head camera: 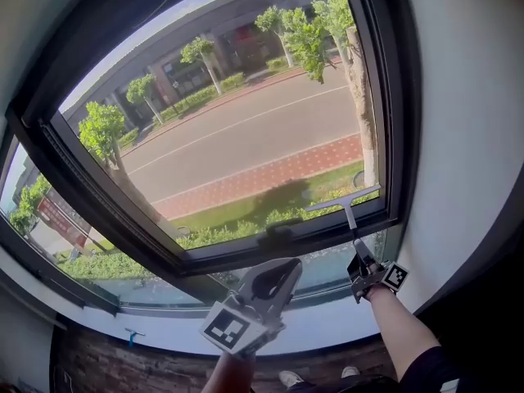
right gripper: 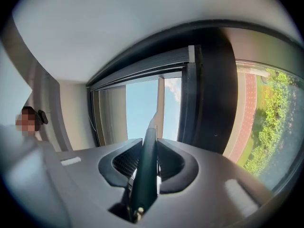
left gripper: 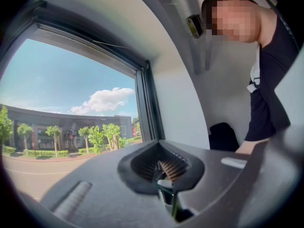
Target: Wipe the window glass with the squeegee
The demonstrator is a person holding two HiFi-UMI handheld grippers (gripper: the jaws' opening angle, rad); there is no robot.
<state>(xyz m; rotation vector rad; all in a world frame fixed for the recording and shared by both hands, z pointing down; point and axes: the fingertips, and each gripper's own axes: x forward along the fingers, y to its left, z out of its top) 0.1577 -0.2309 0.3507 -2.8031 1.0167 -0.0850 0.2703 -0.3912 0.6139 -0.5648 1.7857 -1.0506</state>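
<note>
Dark squeegee (head camera: pixel 350 218) upright, blade (head camera: pixel 343 200) topmost

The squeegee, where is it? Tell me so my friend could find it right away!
Find the big window over the road and go to its bottom right corner. There the squeegee sticks up from the right claw, shut on its dark handle. It's a thin T with a pale straight bar on top; the left claw holds nothing.
</note>
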